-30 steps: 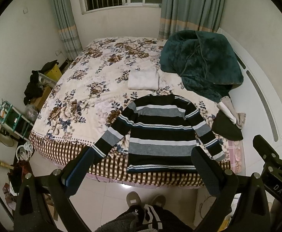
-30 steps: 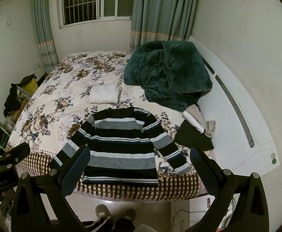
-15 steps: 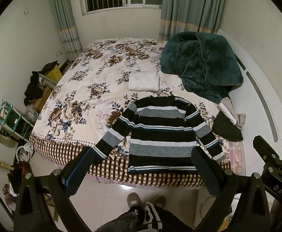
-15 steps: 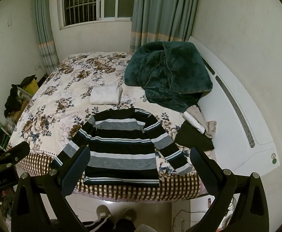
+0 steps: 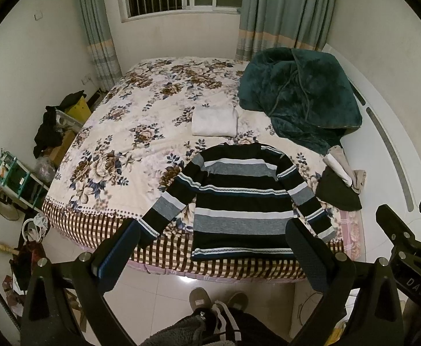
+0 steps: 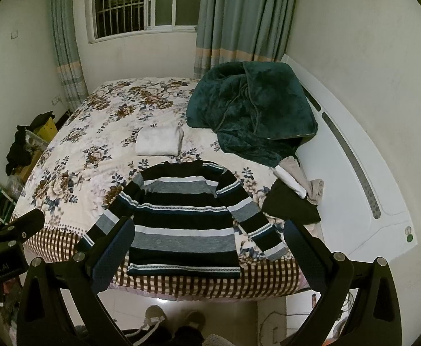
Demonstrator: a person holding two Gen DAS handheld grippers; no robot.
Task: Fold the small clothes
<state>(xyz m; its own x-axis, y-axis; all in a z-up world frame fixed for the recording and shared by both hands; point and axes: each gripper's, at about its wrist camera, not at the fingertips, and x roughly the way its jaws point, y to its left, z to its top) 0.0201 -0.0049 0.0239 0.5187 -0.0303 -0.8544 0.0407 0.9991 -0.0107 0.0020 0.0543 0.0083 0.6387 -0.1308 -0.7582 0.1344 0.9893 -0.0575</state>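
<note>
Both tools are up and waiting at the foot of the bed. The left gripper (image 5: 213,242) hangs above the floor with its jaws spread wide and nothing between them, and the right gripper (image 6: 207,242) is the same, released and empty, short of the mattress edge. Neither one touches any cloth.

Just past the fingertips lies the striped sweater (image 5: 239,199), spread flat and face up on the near end of the bed (image 5: 118,132), hem toward the person and just at the checkered border, neck pointing to the window. Both sleeves are angled out and down, the left cuff (image 5: 148,227) reaching the bed edge, the right cuff (image 6: 276,250) near the corner.

It looks like a soft knit, light and limp; it should drape and sag rather than hold a line, and I'd expect it to stretch if pulled by one point. The cuffs and the shoulder seams look like the sensible places to pinch, one per gripper, to bring the sleeves across the body.

Beyond it sits a folded white garment (image 5: 214,121), then a green blanket (image 5: 300,101) heaped at the right, with a small pile of clothes (image 5: 340,184) just beside the sweater's right sleeve.
</note>
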